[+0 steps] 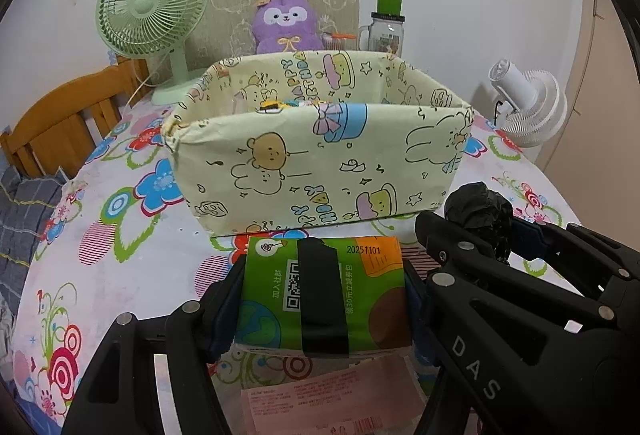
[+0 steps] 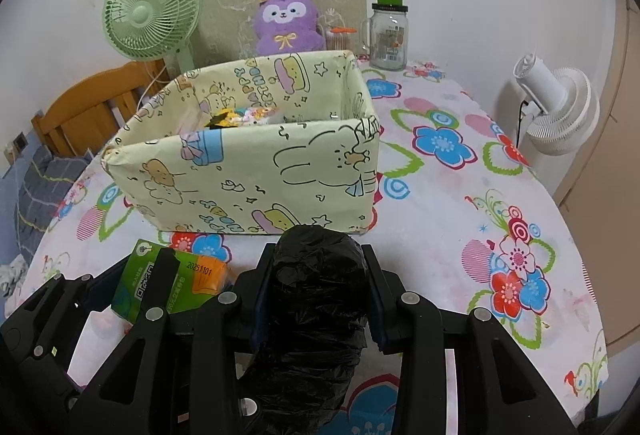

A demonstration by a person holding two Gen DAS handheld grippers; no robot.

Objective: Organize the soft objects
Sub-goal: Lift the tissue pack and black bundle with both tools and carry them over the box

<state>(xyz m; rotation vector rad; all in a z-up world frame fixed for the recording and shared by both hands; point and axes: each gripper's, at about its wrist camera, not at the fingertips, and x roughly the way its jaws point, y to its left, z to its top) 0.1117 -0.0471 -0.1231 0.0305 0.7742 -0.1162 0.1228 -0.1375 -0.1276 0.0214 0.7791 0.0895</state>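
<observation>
My left gripper [image 1: 324, 295] is shut on a green tissue pack [image 1: 320, 291] with a black tape band, held just above the table in front of the box. My right gripper [image 2: 318, 295] is shut on a crumpled black plastic bag [image 2: 316, 299], also in front of the box. In the left wrist view the black bag [image 1: 478, 211] and right gripper sit to the right. In the right wrist view the tissue pack [image 2: 176, 281] sits to the left. The pale yellow cartoon-print box [image 1: 320, 171] [image 2: 248, 175] stands open-topped and holds several small items.
The table has a floral cloth [image 2: 460, 215]. Behind the box are a green fan [image 1: 154, 11], a purple plush [image 1: 286, 23], a glass jar with a green lid [image 2: 389, 31] and a white fan [image 2: 556, 107]. A wooden chair [image 1: 60, 119] stands at the left. A pink paper [image 1: 332, 399] lies below the tissue pack.
</observation>
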